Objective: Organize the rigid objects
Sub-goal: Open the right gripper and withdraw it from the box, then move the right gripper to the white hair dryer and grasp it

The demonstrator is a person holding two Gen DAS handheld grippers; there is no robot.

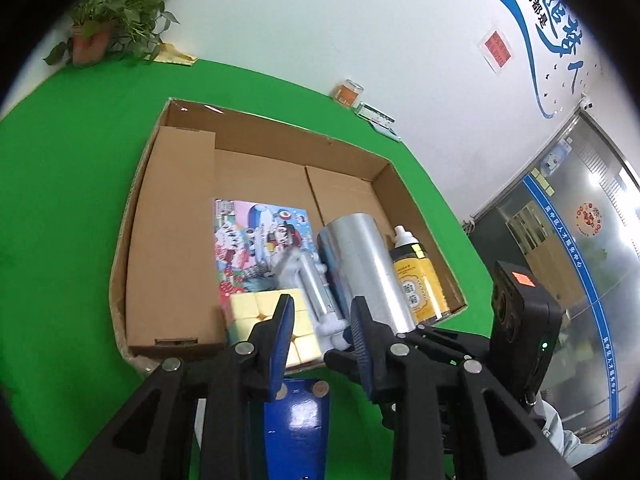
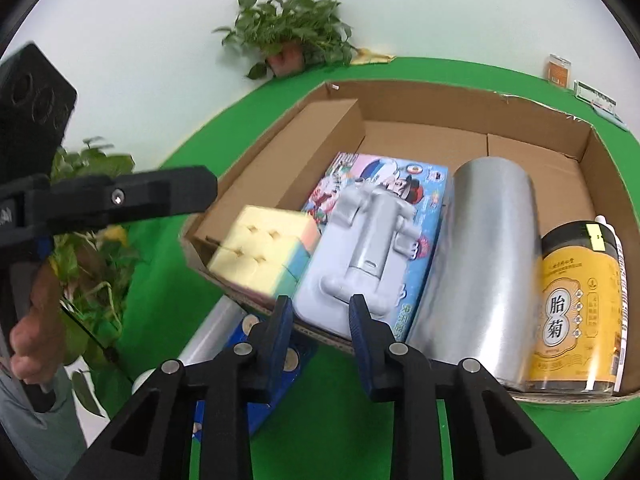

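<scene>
Pastel cube (image 2: pixel 262 252), silver roll (image 2: pixel 480 264), yellow jar (image 2: pixel 576 304), in cardboard box (image 2: pixel 440 100)

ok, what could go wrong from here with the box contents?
1. The cube sits tilted at the cardboard box's near corner; a nudge from the left gripper could tip it out.
2. The grey tool lies loose on the picture box by the near wall; it may slide off.
3. The silver roll lies on its side beside the yellow jar; it could roll.
</scene>
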